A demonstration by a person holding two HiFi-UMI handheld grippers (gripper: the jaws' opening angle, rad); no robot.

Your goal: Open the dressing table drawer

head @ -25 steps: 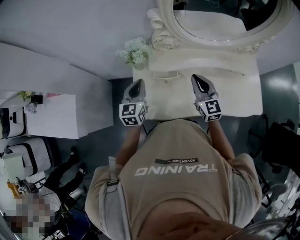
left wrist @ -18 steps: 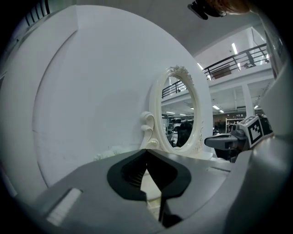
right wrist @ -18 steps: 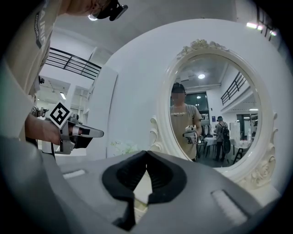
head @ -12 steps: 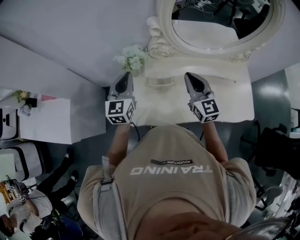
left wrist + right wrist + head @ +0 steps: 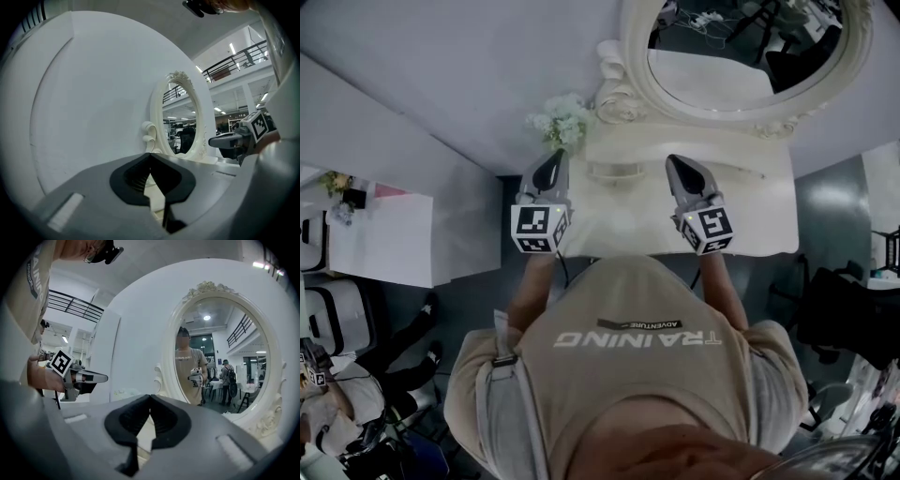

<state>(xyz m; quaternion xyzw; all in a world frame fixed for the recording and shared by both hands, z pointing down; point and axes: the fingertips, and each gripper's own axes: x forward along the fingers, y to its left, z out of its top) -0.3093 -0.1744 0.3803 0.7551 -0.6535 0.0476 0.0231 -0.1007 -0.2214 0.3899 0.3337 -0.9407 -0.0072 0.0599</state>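
Pressing together at the tips with nothing between them, the jaws of the left gripper (image 5: 150,157) point roughly level at the white wall just beside the mirror (image 5: 183,122). The right gripper (image 5: 150,398) is likewise closed and empty, and it faces the mirror's oval frame. Both are held side by side, apart from each other, over the top of the dressing table (image 5: 759,225). White flowers (image 5: 561,120) stand at its back left corner. The drawer cannot be made out from above.
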